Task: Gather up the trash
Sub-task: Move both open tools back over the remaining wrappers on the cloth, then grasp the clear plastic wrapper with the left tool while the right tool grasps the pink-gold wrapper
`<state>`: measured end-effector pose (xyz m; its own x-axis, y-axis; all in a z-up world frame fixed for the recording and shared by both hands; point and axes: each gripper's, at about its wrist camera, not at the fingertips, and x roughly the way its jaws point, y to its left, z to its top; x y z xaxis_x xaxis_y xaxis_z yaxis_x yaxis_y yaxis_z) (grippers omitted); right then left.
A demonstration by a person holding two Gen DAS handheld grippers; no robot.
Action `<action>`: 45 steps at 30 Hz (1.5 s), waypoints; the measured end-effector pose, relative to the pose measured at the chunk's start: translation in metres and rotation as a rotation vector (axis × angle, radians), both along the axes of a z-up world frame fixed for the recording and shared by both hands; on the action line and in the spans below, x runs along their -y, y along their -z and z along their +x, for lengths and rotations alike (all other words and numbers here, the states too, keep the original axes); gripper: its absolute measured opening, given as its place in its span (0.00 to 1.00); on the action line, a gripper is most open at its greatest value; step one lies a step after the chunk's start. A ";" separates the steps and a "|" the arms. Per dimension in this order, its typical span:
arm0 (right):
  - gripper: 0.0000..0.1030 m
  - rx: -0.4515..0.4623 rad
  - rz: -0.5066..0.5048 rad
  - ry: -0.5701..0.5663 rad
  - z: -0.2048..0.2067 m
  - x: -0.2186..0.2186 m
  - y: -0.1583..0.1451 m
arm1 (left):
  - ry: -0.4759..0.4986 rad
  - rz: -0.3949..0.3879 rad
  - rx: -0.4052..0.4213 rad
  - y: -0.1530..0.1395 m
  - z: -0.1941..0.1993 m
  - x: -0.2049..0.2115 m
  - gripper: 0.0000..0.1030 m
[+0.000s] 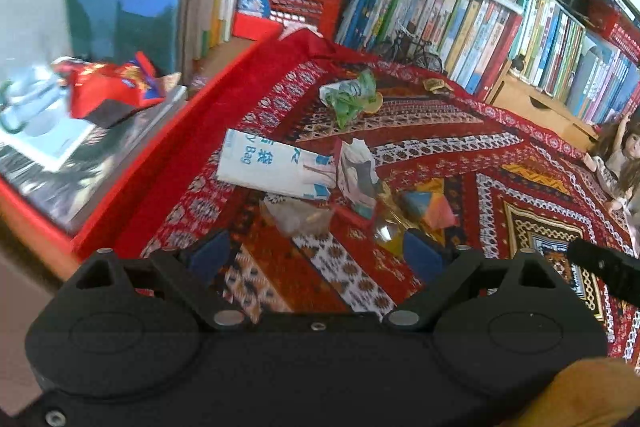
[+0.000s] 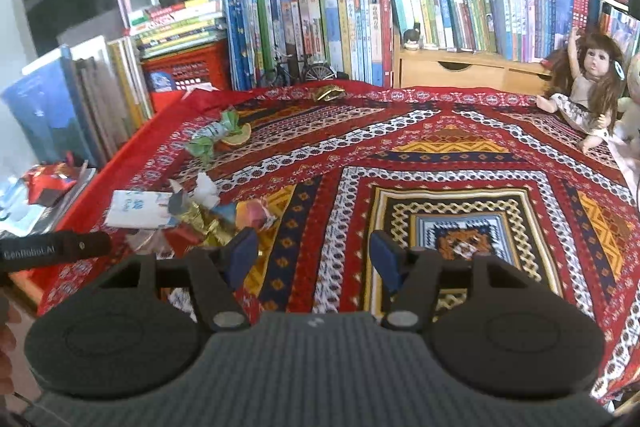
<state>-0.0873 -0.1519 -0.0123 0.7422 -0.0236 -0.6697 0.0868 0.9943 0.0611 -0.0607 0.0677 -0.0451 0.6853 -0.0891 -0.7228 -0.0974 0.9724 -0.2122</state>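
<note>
A pile of trash lies on the patterned red cloth (image 1: 460, 155): a white paper bag with blue print (image 1: 276, 167), a crumpled paper wrapper (image 1: 358, 171), a clear plastic wrapper (image 1: 296, 213) and a colourful wrapper (image 1: 432, 207). Farther back lies a green wrapper (image 1: 352, 97). My left gripper (image 1: 314, 255) is open just short of the pile, holding nothing. In the right wrist view the white bag (image 2: 138, 209), a gold wrapper (image 2: 204, 221) and the green wrapper (image 2: 212, 139) lie to the left. My right gripper (image 2: 314, 259) is open over bare cloth, with the colourful wrapper (image 2: 252, 213) near its left finger.
Rows of books (image 2: 360, 19) and a wooden drawer box (image 2: 452, 71) line the back edge. A doll (image 2: 588, 87) sits at the right. A red snack bag (image 1: 112, 91) lies on stacked books at the left. A red crate (image 2: 188, 67) and a small toy bicycle (image 2: 300, 69) stand behind.
</note>
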 end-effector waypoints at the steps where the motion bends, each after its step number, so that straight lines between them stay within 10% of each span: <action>1: 0.71 -0.007 0.000 0.004 0.008 -0.003 0.003 | 0.010 -0.003 -0.008 0.006 0.008 -0.002 0.90; 26: 0.82 -0.170 0.100 0.023 0.134 -0.049 0.093 | 0.085 0.051 0.029 0.093 0.082 -0.004 0.90; 35: 0.82 -0.197 0.106 -0.013 0.142 -0.052 0.102 | 0.129 0.024 0.019 0.095 0.080 -0.002 0.64; 45: 0.33 -0.176 0.088 -0.041 0.135 -0.052 0.085 | 0.176 -0.003 -0.004 0.081 0.075 0.001 0.25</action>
